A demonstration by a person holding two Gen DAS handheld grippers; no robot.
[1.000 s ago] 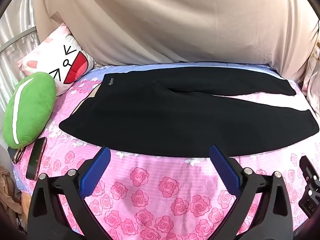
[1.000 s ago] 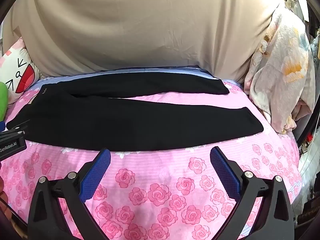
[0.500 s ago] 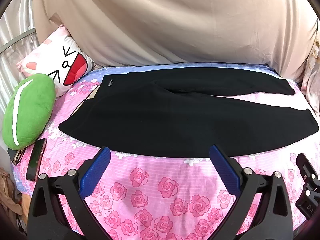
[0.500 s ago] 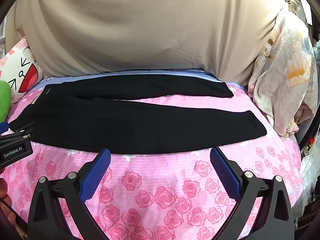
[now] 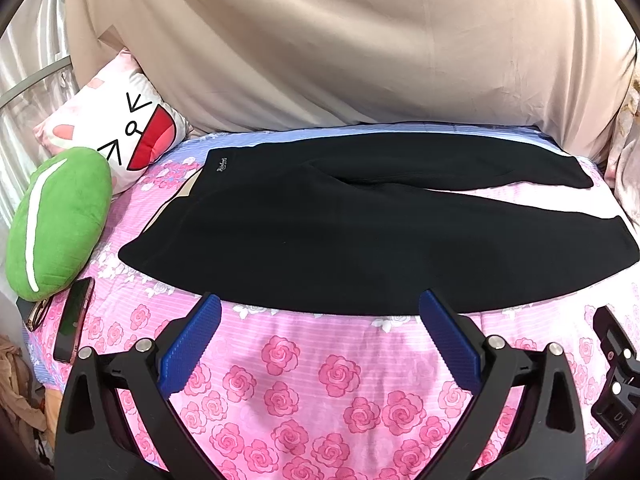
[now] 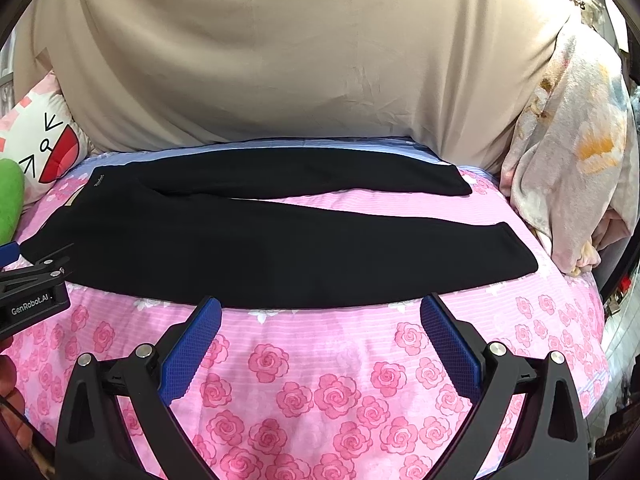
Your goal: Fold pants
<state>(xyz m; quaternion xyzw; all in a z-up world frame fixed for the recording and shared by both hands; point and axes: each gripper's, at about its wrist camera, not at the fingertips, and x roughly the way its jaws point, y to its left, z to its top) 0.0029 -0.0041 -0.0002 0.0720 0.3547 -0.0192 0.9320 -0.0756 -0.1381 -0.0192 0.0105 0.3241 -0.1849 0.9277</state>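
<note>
Left gripper spread wide, right gripper likewise, both level above bedsheet, near black pants

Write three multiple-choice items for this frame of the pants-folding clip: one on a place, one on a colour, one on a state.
1. Which end of the pants lies nearest the green cushion?
A. the waistband
B. the leg cuffs
C. neither, the pants hang off the bed

2. What colour are the pants?
A. grey
B. black
C. blue

3. How do the left hand-held gripper and right hand-held gripper stand?
A. both shut on the pants
B. one shut on a cuff, one open
C. both open, holding nothing

Key: 1 A, the labelled waistband sits at the cushion side while the cuffs point away from it. 2 B, the cloth is plain black against the pink rose sheet. 3 C, each pair of blue fingers is spread wide over the sheet, short of the pants' near edge.
</note>
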